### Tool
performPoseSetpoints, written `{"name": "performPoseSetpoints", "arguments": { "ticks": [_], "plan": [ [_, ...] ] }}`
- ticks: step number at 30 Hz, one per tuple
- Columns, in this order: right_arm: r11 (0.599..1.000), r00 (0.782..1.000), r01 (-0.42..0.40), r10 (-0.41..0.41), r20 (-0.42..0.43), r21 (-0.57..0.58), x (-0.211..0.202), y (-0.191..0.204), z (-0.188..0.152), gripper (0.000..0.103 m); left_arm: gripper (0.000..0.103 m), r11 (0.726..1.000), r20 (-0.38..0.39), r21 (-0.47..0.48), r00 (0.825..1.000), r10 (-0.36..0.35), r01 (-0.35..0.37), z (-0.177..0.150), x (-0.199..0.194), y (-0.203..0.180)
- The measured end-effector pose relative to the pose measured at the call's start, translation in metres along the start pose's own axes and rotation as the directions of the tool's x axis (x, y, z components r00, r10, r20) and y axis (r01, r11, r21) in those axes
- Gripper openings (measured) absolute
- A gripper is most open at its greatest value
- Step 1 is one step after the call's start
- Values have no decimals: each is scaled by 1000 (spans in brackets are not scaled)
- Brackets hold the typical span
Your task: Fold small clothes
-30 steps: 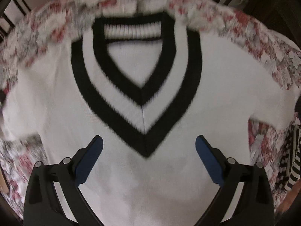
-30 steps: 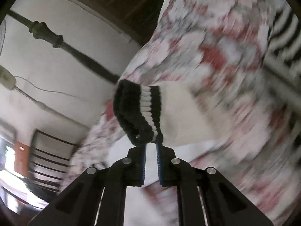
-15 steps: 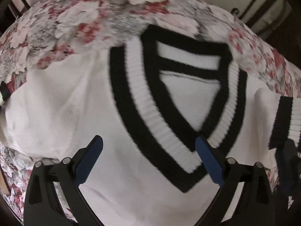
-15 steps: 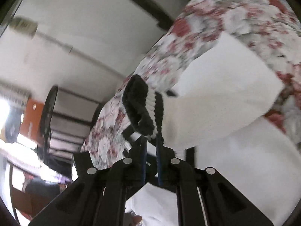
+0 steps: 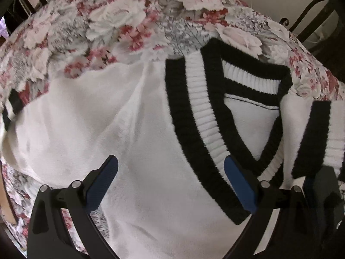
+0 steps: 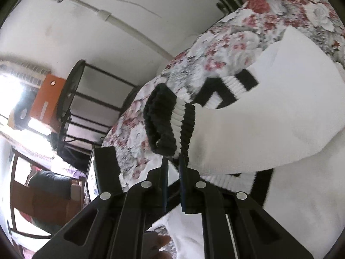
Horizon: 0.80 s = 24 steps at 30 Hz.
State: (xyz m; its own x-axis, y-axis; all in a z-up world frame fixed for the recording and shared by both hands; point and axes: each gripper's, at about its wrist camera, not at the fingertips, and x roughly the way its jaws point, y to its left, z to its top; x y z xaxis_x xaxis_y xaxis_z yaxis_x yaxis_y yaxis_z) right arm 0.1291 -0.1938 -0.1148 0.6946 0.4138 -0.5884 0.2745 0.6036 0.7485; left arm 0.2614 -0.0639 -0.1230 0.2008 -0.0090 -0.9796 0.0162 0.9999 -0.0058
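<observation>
Straight ahead in my left wrist view, my left gripper (image 5: 171, 182) hangs with its blue-padded jaws spread wide, grasping nothing, just above the white knitted V-neck sweater with black-and-white ribbed trim (image 5: 133, 146). That sweater lies spread flat on the red-and-grey floral bedspread (image 5: 120, 23), its neckline (image 5: 217, 116) pointing toward my right finger pad. At the right edge the black-and-white striped sleeve cuff (image 5: 317, 136) is folded in over the chest, with my other tool's dark body just beneath it. From my right wrist view, my right gripper (image 6: 172, 164) is clenched tight on that striped cuff (image 6: 170, 120), the sleeve draped back across the sweater's body (image 6: 301, 194). Beyond the bed edge stand a black metal fan cage (image 6: 86, 99), an orange box (image 6: 47, 95) and a white wall (image 6: 103, 41) carrying a pale conduit (image 6: 133, 32).
</observation>
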Motion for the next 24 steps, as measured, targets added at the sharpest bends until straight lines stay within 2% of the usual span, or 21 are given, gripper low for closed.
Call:
{"name": "performPoseSetpoints", "arguments": {
  "ticks": [8,13,16,18,20,24],
  "plan": [
    [996,997,-54,50,-52,-65,14,25,-8,10,96,997,73,-26,994,79,-77,15,-20,42],
    [994,995,-51,42,-88,-95,31,34,-16,10,96,993,40,-52,993,108,-106,18,-8,59],
    [994,992,-32,19,-122,-108,44,35,-19,11,96,991,-23,-73,994,111,-112,9,16,77],
    [997,988,-19,8,-156,-69,53,26,-20,20,96,987,-76,-102,990,115,-122,10,29,89],
    [1000,983,18,-18,-184,-3,58,8,-18,22,96,982,-84,-157,992,89,-102,14,32,104],
    [998,987,-1,12,-160,70,44,-7,-7,22,96,970,0,-231,997,75,-73,18,12,121]
  ]
}}
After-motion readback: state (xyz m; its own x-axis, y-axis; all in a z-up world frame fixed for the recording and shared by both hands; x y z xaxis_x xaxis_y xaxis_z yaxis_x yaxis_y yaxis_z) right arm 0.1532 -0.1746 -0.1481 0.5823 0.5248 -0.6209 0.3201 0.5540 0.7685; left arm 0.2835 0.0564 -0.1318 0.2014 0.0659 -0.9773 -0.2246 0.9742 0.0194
